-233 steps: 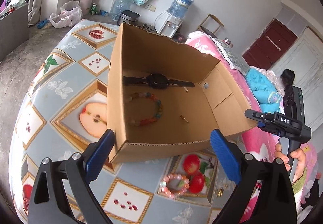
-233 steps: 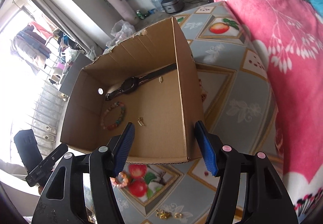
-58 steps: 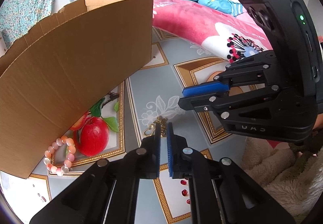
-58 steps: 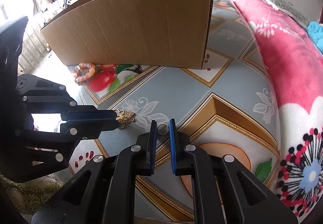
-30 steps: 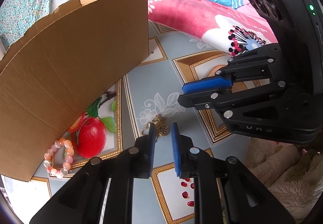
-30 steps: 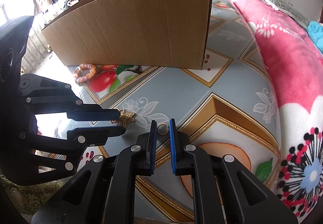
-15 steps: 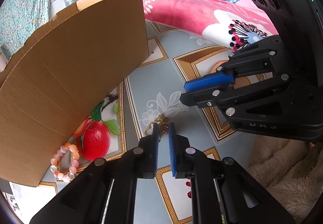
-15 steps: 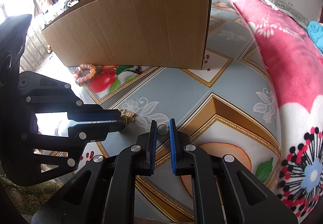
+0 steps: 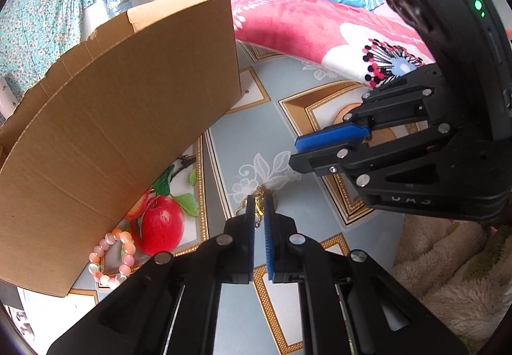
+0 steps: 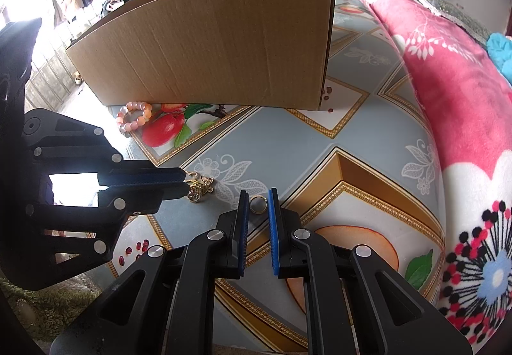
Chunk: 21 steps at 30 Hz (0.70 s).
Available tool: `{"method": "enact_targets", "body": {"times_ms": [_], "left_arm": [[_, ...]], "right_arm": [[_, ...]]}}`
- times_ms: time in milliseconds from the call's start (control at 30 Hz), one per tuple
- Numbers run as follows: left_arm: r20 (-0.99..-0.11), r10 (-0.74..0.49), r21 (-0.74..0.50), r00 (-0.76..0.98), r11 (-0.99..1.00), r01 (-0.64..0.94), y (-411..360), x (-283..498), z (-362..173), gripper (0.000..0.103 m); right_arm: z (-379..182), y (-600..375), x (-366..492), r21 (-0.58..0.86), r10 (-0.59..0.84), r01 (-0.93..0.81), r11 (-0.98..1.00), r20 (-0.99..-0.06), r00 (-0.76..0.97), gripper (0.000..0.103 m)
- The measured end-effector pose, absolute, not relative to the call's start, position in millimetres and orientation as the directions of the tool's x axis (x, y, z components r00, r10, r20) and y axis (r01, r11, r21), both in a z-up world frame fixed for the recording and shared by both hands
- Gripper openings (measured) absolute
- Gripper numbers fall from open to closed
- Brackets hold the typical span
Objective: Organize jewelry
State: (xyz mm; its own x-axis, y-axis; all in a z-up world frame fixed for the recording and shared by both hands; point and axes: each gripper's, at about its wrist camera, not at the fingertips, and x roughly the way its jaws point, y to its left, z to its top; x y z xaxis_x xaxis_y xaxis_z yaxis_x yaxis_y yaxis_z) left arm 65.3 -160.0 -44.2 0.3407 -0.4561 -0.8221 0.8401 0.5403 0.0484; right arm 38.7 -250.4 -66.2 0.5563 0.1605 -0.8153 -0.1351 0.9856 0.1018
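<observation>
The cardboard box [image 10: 217, 44] is the largest thing on the fruit-patterned tablecloth [image 10: 288, 147]; it stands upright, plain brown, with a torn upper rim. Only its outer wall shows in both views, so its contents cannot be told. A pink floral blanket [image 10: 448, 92] lies along the cloth's right edge in the right wrist view.

Just beside the foot of the box lies a pink bead bracelet [image 10: 134, 116], a closed loop of pale orange and white beads touching the printed red apple.

Nearer the grippers, the gold butterfly chain [image 10: 200, 187] is a small bunched heap of shiny links and winged charms on the grey-blue cloth. The left gripper [image 9: 260, 206] has its blue pads drawn almost together on this chain, pinching it at the tips.

Smallest is the gold ring [image 10: 258, 204], a thin band lying flat. The right gripper [image 10: 256, 204] holds it between narrowly spaced pads, which appear to touch its sides.
</observation>
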Motion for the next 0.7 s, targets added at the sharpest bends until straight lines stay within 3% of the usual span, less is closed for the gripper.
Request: {"method": "enact_targets", "body": {"times_ms": [700], "left_arm": [[-0.848, -0.445, 0.007, 0.287, 0.533, 0.846, -169.3, 69.4, -48.2, 0.007]], "right_arm": [[-66.1, -250.5, 43.1, 0.107, 0.165, -0.136, 0.985, -0.812, 0.559, 0.010]]}}
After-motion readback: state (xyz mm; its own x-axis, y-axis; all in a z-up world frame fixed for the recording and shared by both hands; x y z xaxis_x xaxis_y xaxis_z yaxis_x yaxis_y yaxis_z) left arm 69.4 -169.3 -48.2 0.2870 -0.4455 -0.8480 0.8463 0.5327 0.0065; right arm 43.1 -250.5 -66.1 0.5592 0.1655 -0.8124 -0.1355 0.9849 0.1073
